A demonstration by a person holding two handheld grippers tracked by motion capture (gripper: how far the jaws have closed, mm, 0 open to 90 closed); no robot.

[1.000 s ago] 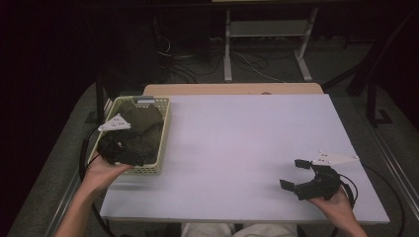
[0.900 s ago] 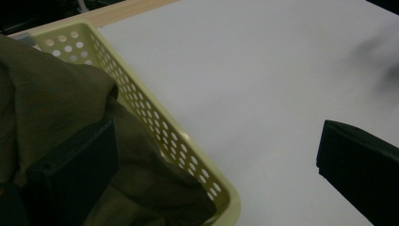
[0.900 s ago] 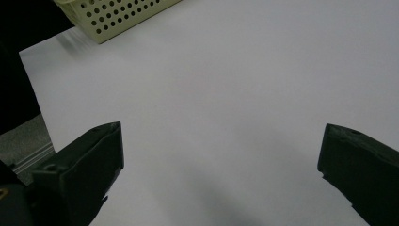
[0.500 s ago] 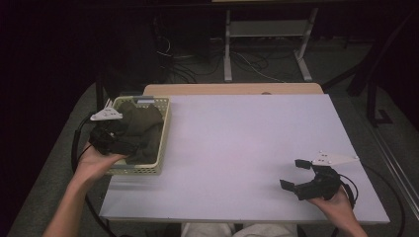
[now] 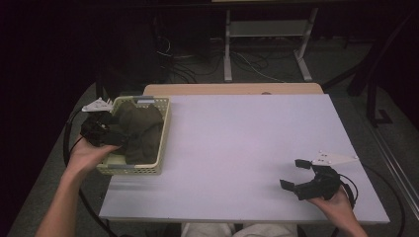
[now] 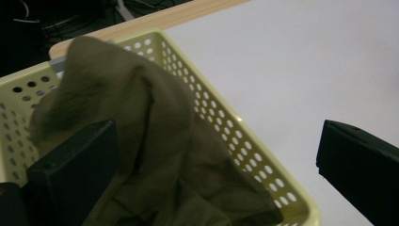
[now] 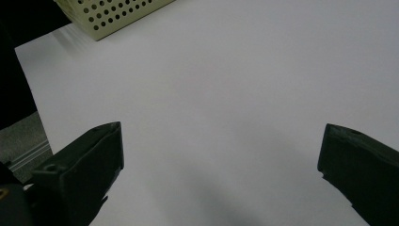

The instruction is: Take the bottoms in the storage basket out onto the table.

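- One white table (image 5: pixel 237 148), top mostly bare; a tan wood strip (image 5: pixel 232 89) runs along its far edge.
- One pale yellow perforated basket (image 5: pixel 160 133) at the table's left edge, near the left hand.
- One heap of olive-green cloth (image 5: pixel 141 131) inside the basket, piled above the rim. How many pieces, cannot tell.
- Two grippers, one per hand.
- Left gripper (image 5: pixel 106 131) at the basket's left side, over the cloth. In the left gripper view its jaws stand wide apart, released: one jaw down in the basket against the cloth (image 6: pixel 155 141), the other out over the bare table beyond the basket wall (image 6: pixel 226 122). Nothing pinched between them.
- Right gripper (image 5: pixel 296 177) low at the near right of the table, well apart from the basket. Jaws spread wide, nothing between them.
- High view adds: both forearms, the grey plates on the grippers, cables and a metal stand (image 5: pixel 267 44) on the dark floor behind the table.
- Left gripper view adds: the hole pattern of the basket and the cloth folds close up.
- Right gripper view adds: one basket corner (image 7: pixel 113 14) far off at top left, and bare table (image 7: pixel 226 103) between the jaws.
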